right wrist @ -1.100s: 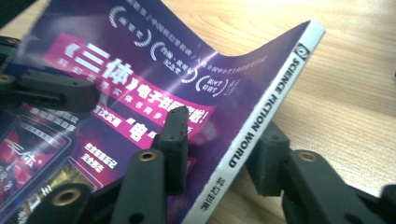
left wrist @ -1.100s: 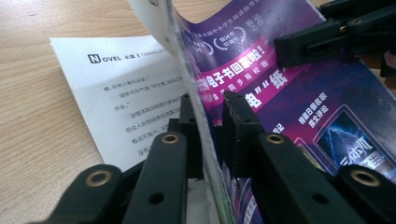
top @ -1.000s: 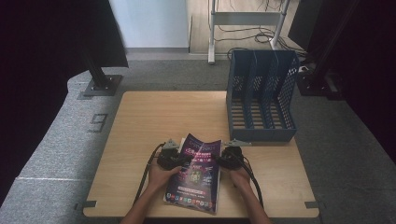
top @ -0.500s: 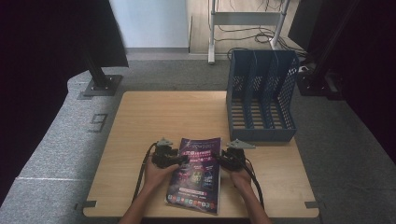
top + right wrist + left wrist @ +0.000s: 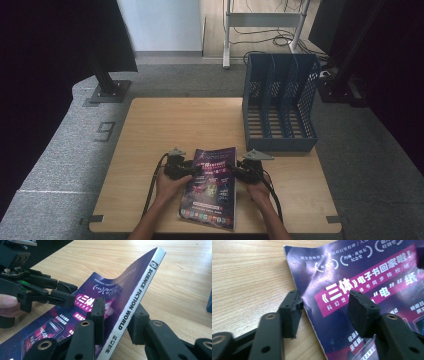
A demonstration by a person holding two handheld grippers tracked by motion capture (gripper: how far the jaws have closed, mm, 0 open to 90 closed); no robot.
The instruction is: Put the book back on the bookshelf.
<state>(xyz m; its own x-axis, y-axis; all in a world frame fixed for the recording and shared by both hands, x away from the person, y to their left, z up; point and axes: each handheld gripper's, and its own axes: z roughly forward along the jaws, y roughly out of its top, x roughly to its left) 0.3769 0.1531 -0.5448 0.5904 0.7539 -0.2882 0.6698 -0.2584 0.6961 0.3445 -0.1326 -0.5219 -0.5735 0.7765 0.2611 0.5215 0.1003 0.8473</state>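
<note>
- While the spine edge stands raised off the worktop [image 5: 175, 125], pinched there with the right tongs [image 5: 235, 172]: one pad on the cover, the other under the spine, closed firmly on the magazine [image 5: 210, 187].
- Lies near the front edge of the worktop, between both hands, long axis running away from the person, far corner curling upward in the right gripper view.
- Opposite long edge flat on the wood, sitting between the jaws of the left tongs [image 5: 192, 170]: one pad outside on bare wood, the other over the cover, neither pressing.
- Have just been closing on that edge, with a clear gap left on both sides, so nothing held on that side yet.
- Both hands low and level, forearms in from the near side, tongs pointing inward at each other across the cover.
- Likely next: close the left pair on the free edge, then lift toward the blue file rack [image 5: 280, 107], well apart at the far right.
</note>
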